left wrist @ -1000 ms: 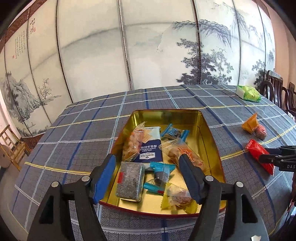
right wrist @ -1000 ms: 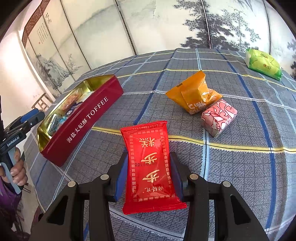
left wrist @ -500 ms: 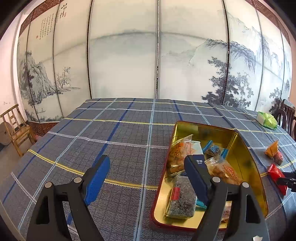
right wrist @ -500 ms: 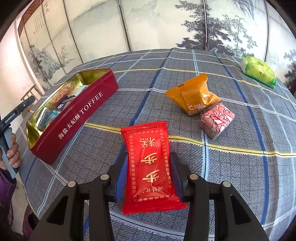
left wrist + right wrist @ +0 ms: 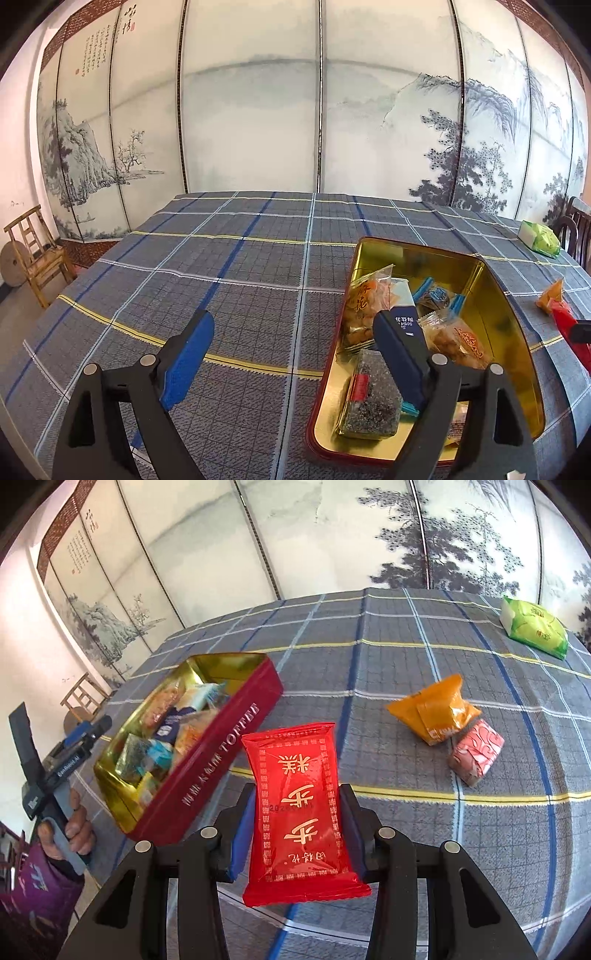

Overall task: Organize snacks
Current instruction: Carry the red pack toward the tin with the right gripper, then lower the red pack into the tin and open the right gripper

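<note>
Painted folding screens [image 5: 258, 122] with ink landscapes fill the background in both of my views, and below them a blue-grey plaid tablecloth [image 5: 236, 266] covers the table. At the left edge of the left wrist view I see a wooden chair [image 5: 35, 254] against the wall.

My left gripper [image 5: 291, 354] has its jaws spread wide; they have just been opening, and nothing sits between them. Its left finger hangs over bare cloth, while its right finger overlaps the toffee tin [image 5: 513, 306] at lower right of the frame. That tin, gold inside and dark red outside, already holds several wrapped snacks: a dark speckled bar [image 5: 371, 402], a clear bag of orange pieces [image 5: 364, 302] and a blue-and-white packet [image 5: 404, 310], among others.

My right gripper [image 5: 295, 834] is clamped on the red snack packet [image 5: 299, 812], pads pressing both long edges, in the lower centre of the right wrist view. The packet appears lifted off the cloth. To its left lies the tin, lettered TOFFEE on its side. At right, an orange packet [image 5: 436, 709] and a pink packet [image 5: 476, 751] lie touching each other, and a green packet [image 5: 533, 626] lies well apart at upper right. At far left, a hand [image 5: 74, 827] holds the other gripper's handle.
</note>
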